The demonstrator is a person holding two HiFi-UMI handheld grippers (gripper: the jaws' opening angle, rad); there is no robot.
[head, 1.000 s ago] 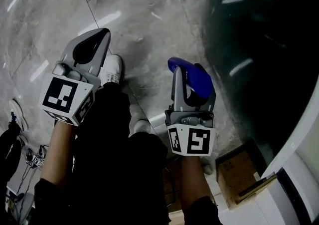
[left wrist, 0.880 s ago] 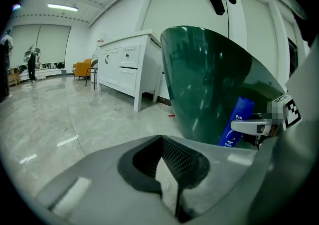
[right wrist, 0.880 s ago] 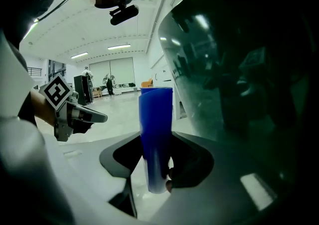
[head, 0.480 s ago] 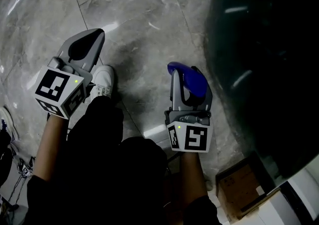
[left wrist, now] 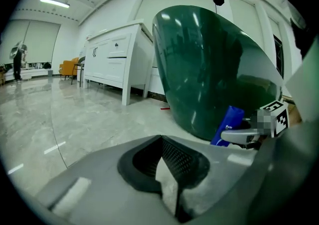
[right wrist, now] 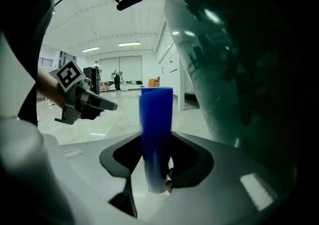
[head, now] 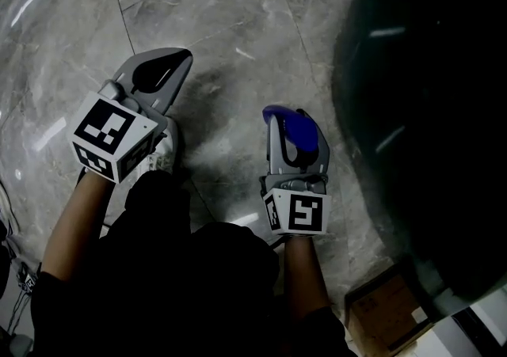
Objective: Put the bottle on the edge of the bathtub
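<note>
A blue bottle (head: 305,132) stands upright between the jaws of my right gripper (head: 290,115), which is shut on it. In the right gripper view the bottle (right wrist: 155,129) rises straight out of the gripper (right wrist: 157,169), its lower end pinched by the pads. The dark green bathtub (head: 428,110) bulges close on the right; its rim is out of view. Its wall (right wrist: 239,69) fills the right side of the right gripper view. My left gripper (head: 179,56) hangs over the floor to the left, shut with nothing in it (left wrist: 169,161). From there I see the bottle (left wrist: 228,125) against the tub (left wrist: 214,69).
Grey marble floor (head: 238,23) lies under both grippers. A white shoe (head: 162,153) and dark trouser legs are below the left gripper. A cardboard box (head: 388,312) sits at the tub's foot. A white cabinet (left wrist: 112,54) stands behind the tub, and people stand far off (right wrist: 97,77).
Both grippers have come down closer to the floor, the bottle still gripped in the right one. The box and the tub's pale edge have slid towards the lower right corner.
</note>
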